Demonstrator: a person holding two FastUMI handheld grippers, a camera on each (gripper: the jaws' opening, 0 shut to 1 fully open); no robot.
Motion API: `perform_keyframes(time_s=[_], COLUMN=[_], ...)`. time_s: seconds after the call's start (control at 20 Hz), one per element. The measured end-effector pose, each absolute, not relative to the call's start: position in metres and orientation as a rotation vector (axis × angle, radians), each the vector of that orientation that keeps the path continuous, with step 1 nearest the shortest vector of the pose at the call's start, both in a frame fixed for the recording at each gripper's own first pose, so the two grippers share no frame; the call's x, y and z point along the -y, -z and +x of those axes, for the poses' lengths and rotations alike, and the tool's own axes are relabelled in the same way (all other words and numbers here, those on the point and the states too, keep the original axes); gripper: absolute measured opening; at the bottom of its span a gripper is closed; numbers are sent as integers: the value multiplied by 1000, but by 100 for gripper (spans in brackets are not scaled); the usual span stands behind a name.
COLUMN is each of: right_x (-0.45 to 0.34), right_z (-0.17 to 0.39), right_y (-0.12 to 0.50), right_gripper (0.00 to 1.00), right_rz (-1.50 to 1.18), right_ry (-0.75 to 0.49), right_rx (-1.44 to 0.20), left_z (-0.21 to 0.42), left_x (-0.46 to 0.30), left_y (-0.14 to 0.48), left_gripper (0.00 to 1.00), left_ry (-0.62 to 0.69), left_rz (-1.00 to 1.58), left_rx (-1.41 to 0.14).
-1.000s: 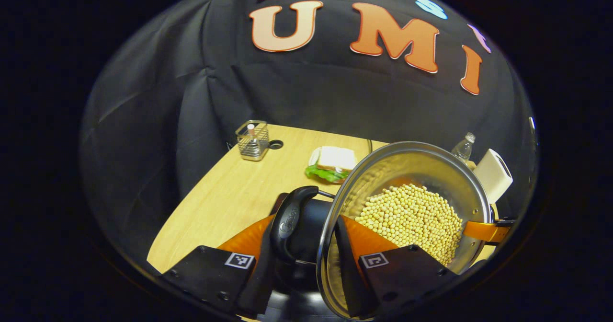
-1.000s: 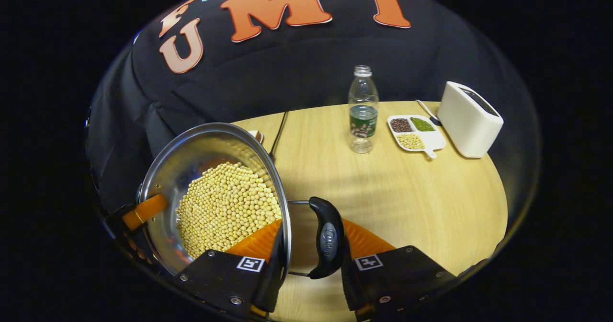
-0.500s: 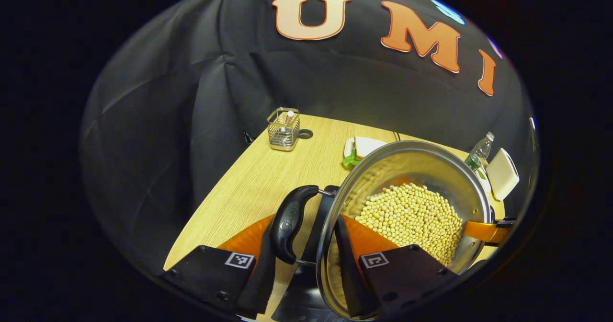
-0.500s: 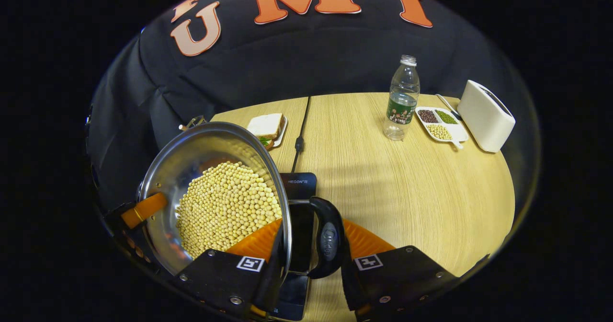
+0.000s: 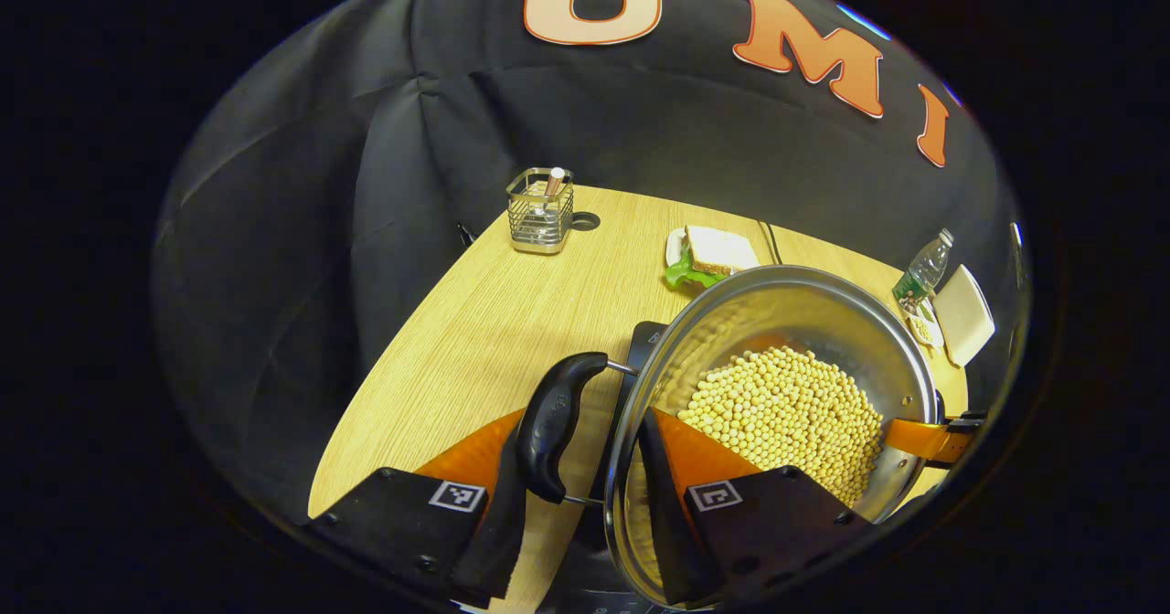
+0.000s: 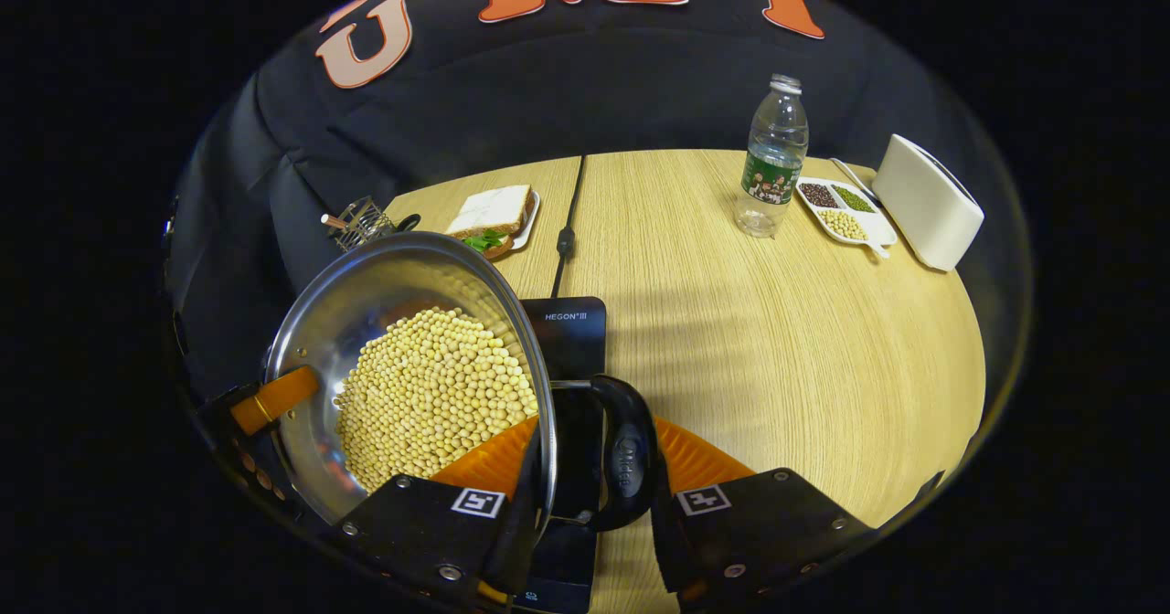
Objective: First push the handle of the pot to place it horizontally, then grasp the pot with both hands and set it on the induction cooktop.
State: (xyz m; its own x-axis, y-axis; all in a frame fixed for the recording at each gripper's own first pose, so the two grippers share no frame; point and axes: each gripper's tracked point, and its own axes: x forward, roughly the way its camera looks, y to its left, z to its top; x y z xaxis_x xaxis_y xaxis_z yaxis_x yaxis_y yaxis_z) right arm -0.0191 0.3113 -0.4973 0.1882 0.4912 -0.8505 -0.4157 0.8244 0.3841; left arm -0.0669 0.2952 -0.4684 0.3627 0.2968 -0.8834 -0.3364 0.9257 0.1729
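— Since a second ago, more of the induction cooktop (image 6: 569, 340) shows below the pot (image 6: 411, 367).
— Each hand-held gripper, left (image 5: 585, 495) and right (image 6: 585, 495), grips a handle; carrying step, lowering flat comes next.

You have bright, even overhead light on the pale wooden table (image 6: 777, 340); soft banded shadows fall just beside the black glass induction cooktop (image 6: 571, 331). Glare streaks the shiny steel pot (image 5: 795, 308) rim. Focus is sharp; fisheye bending curves the table's edges.
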Motion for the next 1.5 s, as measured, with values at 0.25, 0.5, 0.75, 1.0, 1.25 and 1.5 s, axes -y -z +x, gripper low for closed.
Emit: perform_keyframes(time_s=[0.25,0.5,0.75,1.0,1.25,1.5], right_x=[-312,-312,-312,-310,-297,-284], right_z=[-20,-15,-13,-4,9,7], right_y=[497,492,496,483,467,454], right_gripper=[54,58,60,65,68,70], right_rz=[79,64,56,50,81,114], right_ry=[-629,-634,-647,-676,-698,-745], right_rx=[-1234,-1208,-1187,-1106,-1050,-1007], left_z=[-54,-56,-59,-63,-92,-102], left_x=[-296,-295,-293,-284,-276,-265], left_y=[477,477,478,469,430,380], left_gripper=[65,66,70,77,79,90], left_ry=[-391,-383,-365,-347,-378,-459], left_rz=[-35,-38,-14,33,39,87], left_rx=[-1137,-1142,-1134,-1117,-1083,-1016])
